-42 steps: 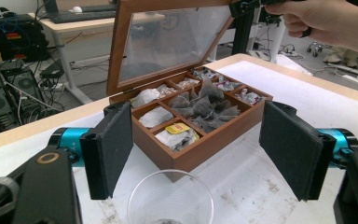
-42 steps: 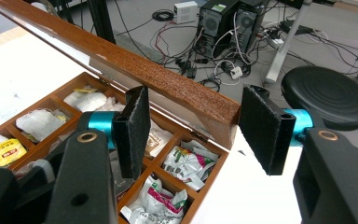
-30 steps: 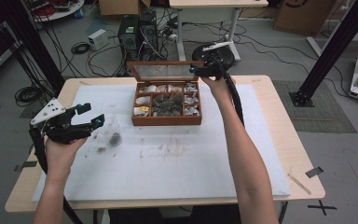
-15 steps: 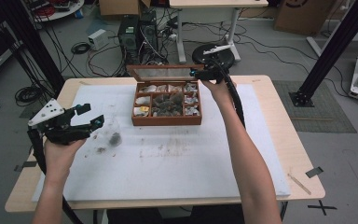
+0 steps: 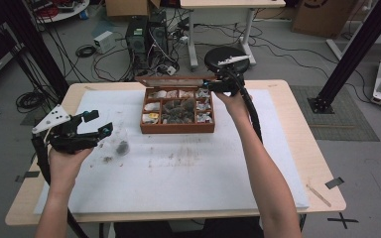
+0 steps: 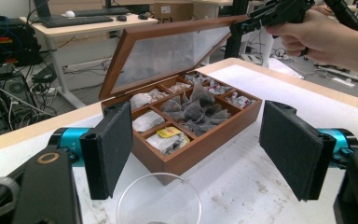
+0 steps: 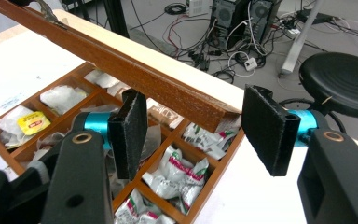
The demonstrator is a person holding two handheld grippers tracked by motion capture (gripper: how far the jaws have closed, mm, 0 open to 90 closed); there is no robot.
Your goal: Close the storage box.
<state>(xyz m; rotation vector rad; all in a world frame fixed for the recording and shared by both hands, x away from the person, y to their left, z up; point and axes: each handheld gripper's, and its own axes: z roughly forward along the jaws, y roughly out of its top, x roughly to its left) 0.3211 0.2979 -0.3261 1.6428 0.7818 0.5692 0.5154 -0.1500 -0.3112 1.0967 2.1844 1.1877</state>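
A wooden tea box (image 5: 178, 128) with several compartments of tea bags sits at the table's far middle. Its glass lid (image 5: 173, 79) is half raised and leans over the compartments. My right gripper (image 5: 213, 88) is open at the lid's right front corner; in the right gripper view the lid's wooden edge (image 7: 121, 60) ends between the jaws of the right gripper (image 7: 193, 126), untouched by either pad. At the left, my left gripper (image 5: 92, 126) is open and empty above a clear plastic cup (image 5: 121, 145). The cup (image 6: 158, 200) sits just below the left gripper (image 6: 196, 149), facing the box (image 6: 191, 140).
A white stained mat (image 5: 287, 148) covers most of the wooden table. Behind the far edge stand a black stool (image 5: 230, 57), a computer tower (image 5: 144, 29) and loose cables. A black frame post (image 5: 357, 54) rises at the right.
The right gripper has come a little nearer with the lid's corner, and the lid shows a narrower face from above. The left gripper has barely moved.
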